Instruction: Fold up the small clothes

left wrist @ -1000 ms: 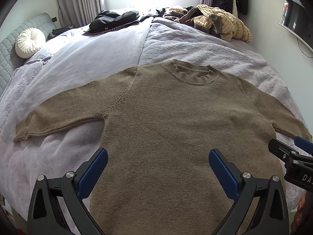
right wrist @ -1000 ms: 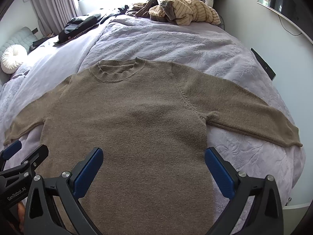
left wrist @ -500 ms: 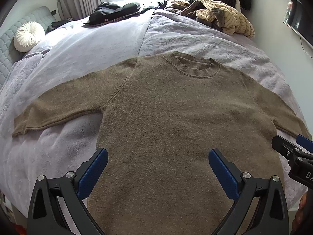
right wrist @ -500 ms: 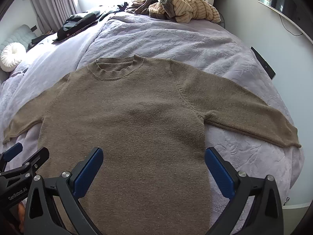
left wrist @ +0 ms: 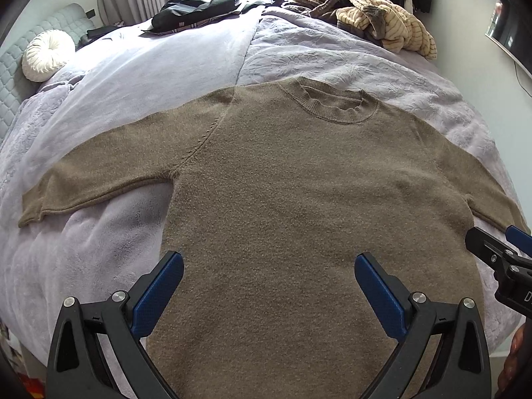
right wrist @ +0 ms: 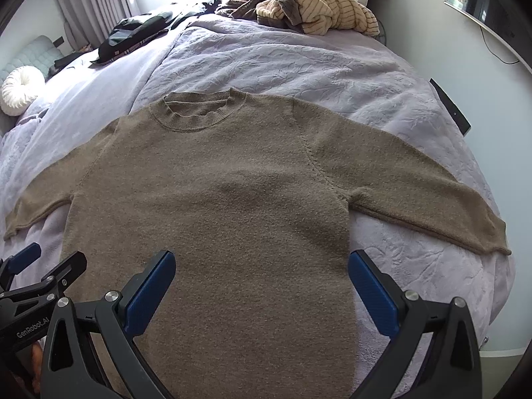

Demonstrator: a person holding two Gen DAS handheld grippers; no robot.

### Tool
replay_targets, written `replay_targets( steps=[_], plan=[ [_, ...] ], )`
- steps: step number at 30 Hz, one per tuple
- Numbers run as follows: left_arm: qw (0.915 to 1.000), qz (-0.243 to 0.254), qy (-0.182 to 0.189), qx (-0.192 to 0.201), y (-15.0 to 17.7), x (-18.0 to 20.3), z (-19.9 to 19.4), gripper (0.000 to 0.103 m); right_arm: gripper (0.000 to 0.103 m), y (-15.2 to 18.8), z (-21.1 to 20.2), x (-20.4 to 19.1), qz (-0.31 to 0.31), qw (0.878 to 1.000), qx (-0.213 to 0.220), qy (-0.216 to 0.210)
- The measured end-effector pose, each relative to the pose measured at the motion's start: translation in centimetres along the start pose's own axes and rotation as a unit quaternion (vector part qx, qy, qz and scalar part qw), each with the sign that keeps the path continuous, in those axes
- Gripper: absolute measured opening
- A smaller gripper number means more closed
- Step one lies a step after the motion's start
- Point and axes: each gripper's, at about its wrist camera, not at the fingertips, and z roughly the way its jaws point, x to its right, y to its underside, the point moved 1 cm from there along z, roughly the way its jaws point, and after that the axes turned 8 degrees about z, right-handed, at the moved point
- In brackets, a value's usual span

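So there's a brown sweater [left wrist: 299, 199] laid out flat and face up on the bed [left wrist: 109, 252], which has a lilac quilted cover, collar pointing away toward the window and both sleeves spread out to the sides. Going left to right: over at the far left there's a round white cushion [left wrist: 48, 55] up against a padded headboard, then a dark bundle of clothes [left wrist: 196, 11] near the window, and further right a heap of cream striped knitwear [left wrist: 382, 21] at the far edge of the bed. On the wall at the right there's a dark screen [right wrist: 482, 6], only partly in view. The left sleeve [left wrist: 99, 179] runs out toward the left edge of the bed, cuff lying flat, and the right sleeve [right wrist: 415, 193] does the same on the other side. The left gripper [left wrist: 268, 282] hangs over the lower left part of the sweater's body with its blue jaws wide apart and nothing between them. The right gripper [right wrist: 261, 281] sits just beside it over the lower right part, jaws also spread wide and empty; its right jaw is over the cover just off the sweater's side edge. Can't tell if either one is actually touching the fabric.
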Motion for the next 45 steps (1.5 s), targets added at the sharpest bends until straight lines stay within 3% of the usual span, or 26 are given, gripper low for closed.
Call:
replay_targets(
  steps=[45],
  plan=[
    [0.9999,-0.010,0.004,-0.002,-0.2,-1.4,0.6,0.103,0.103,-0.2,0.3,-0.9,-0.006,1.000,-0.006,0.003]
  ],
)
